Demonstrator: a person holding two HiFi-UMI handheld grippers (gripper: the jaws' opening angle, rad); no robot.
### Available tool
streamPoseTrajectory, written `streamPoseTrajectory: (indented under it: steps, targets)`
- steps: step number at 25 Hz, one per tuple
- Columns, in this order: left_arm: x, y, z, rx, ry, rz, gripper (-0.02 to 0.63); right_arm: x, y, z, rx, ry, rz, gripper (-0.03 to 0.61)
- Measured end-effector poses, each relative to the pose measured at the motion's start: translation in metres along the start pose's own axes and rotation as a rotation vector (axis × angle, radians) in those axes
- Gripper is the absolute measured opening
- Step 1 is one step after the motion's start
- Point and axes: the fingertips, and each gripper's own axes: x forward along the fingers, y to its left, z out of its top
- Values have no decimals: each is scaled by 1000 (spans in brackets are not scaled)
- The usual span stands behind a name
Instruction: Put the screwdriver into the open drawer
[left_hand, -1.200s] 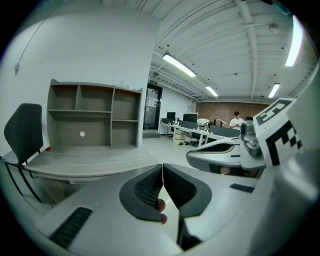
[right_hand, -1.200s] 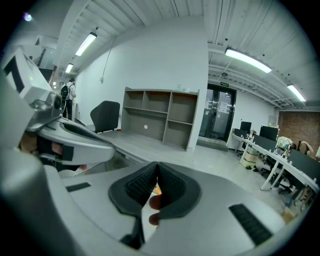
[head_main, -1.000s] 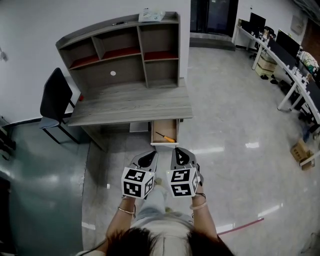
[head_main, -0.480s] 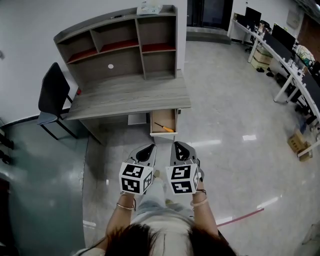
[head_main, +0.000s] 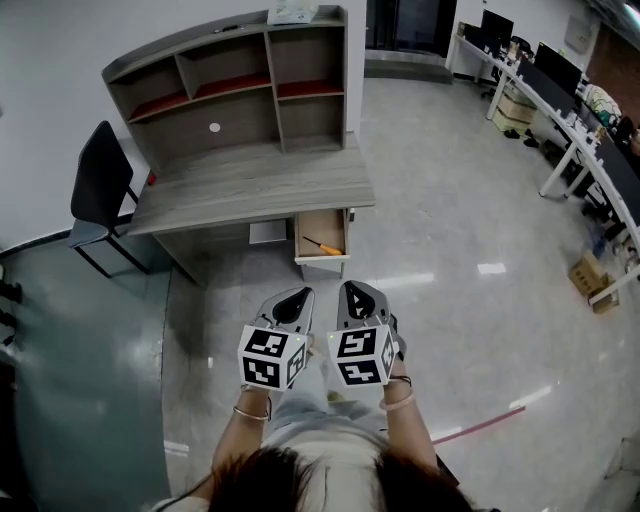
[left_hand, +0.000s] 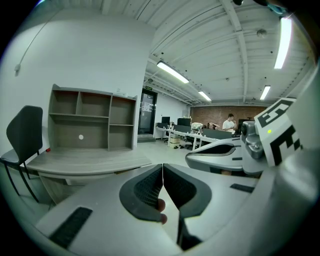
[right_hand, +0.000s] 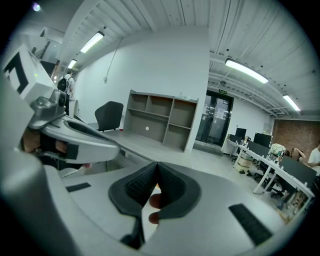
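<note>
On glossy office floor (head_main: 450, 230), grey desk (head_main: 250, 185), open drawer (head_main: 321, 259) holding screwdriver (head_main: 325, 245)

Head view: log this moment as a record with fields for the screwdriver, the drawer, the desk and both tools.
item: orange-handled screwdriver, lying inside the drawer
drawer: open wooden drawer, pulled out from under the desk
desk: grey wooden desk with shelf unit
left: left tool, jaws together, holding nothing
right: right tool, jaws together, holding nothing
position: both tools side by side, short of the drawer
</note>
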Motion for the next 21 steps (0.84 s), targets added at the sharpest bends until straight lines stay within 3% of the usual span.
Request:
streamPoseTrajectory:
  steps: [21]
  targets:
    - [-10,-10,-7,9,0,6,18,-17,5,-6,-8,-10,0,27]
